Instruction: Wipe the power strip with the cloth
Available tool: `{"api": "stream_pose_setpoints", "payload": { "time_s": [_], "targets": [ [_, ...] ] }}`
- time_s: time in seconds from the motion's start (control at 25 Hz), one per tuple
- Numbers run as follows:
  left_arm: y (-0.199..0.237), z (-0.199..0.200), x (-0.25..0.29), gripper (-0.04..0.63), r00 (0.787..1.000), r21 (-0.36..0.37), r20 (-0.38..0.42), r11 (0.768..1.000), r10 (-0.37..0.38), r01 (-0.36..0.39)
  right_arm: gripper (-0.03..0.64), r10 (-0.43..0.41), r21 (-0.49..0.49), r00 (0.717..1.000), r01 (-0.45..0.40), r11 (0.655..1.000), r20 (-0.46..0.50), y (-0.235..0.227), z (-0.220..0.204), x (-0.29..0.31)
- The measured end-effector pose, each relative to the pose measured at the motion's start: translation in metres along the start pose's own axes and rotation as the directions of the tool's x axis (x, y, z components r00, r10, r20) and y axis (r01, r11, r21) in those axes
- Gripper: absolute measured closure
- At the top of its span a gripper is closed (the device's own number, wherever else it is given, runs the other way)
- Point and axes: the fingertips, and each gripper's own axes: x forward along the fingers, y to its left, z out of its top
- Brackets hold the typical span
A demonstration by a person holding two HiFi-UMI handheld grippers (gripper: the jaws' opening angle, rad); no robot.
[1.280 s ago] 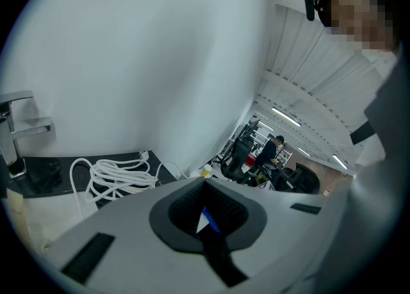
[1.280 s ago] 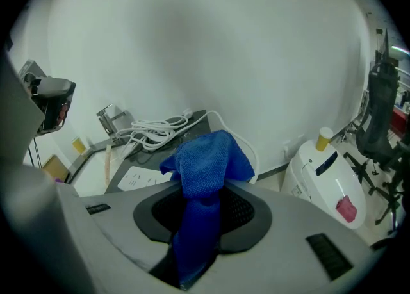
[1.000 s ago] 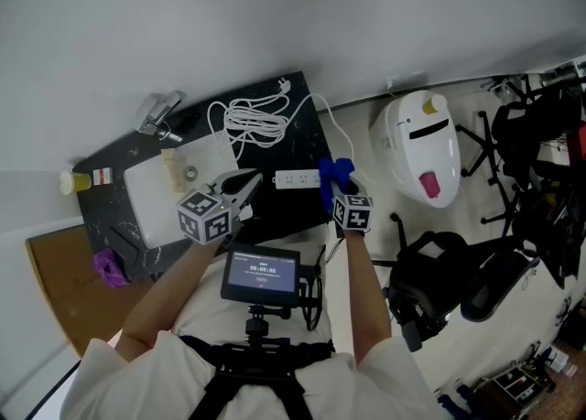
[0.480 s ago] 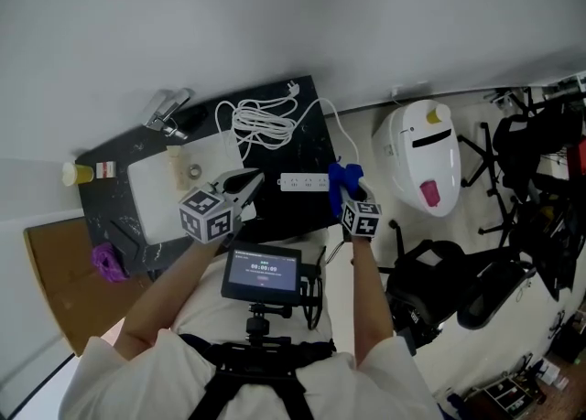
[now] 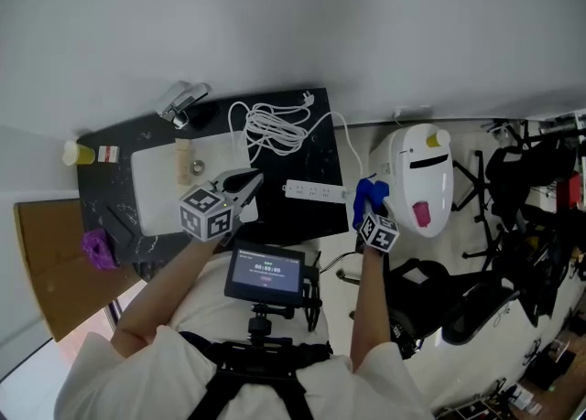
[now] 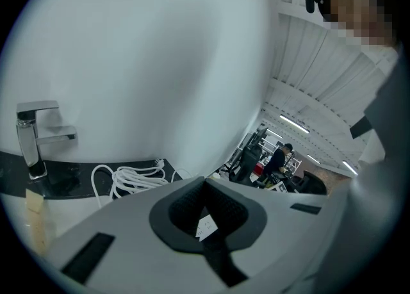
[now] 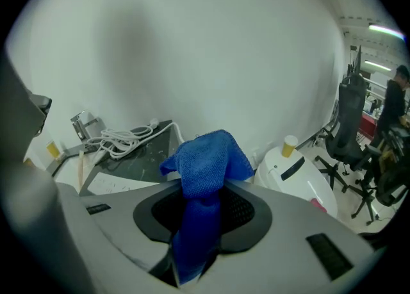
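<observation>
My right gripper (image 5: 367, 205) has swung out to the right since a second ago. It was over the right end of the power strip (image 5: 317, 191) then, and now it hangs just past that end, off the edge of the tabletop (image 5: 307, 157) and closer to the white appliance (image 5: 423, 171) on the floor.

Its jaws are clamped on the blue cloth (image 7: 204, 166). One fold is pinched down in the hollow between the pads, and the rest bunches up above the tips.

From there the strip lies to my left. Its long axis runs left to right along the front of the tabletop, so its right end points almost straight at these jaws. As I judge it, the wipe has to go leftward along that axis with the cloth brought down onto the top face.

My right forearm comes up from below with the wrist turned a little outward. The jaws point away from me, not down at the strip.

My left gripper (image 5: 249, 182) has its jaws closed. A small pale scrap shows in the hollow between the pads, and I cannot tell what it is. Its tips point right, just beside the strip's left end, above the front edge of the white sink (image 5: 151, 185). So each gripper sits near one end, and only the right one carries the cloth. The coiled cable (image 5: 275, 127) lies behind the strip, toward the wall.
</observation>
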Motion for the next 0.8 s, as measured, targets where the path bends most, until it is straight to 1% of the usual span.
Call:
{"api": "stream_pose_setpoints", "payload": {
  "time_s": [0.16, 0.36, 0.56, 0.8],
  "targets": [
    [0.008, 0.001, -0.016, 0.595, 1.000, -0.009, 0.019, 1.000, 0.007, -0.007, 0.509, 0.001, 0.006, 0.999, -0.001, 1.000, 0.049, 0.015, 0.020, -0.018],
    [0.021, -0.001, -0.029, 0.595, 0.999, 0.015, 0.032, 1.000, 0.025, -0.025, 0.509, 0.060, 0.062, 0.988, -0.069, 0.996, 0.140, 0.053, 0.050, -0.038],
    [0.027, 0.000, -0.047, 0.595, 0.998, 0.006, 0.061, 1.000, 0.029, -0.029, 0.509, 0.110, 0.033, 0.974, -0.118, 0.992, 0.197, 0.097, 0.070, -0.068],
    [0.031, -0.002, -0.069, 0.595, 0.997, 0.000, 0.078, 1.000, 0.025, -0.025, 0.509, 0.131, -0.002, 0.959, -0.135, 0.991, 0.250, 0.131, 0.091, -0.097]
  ]
}}
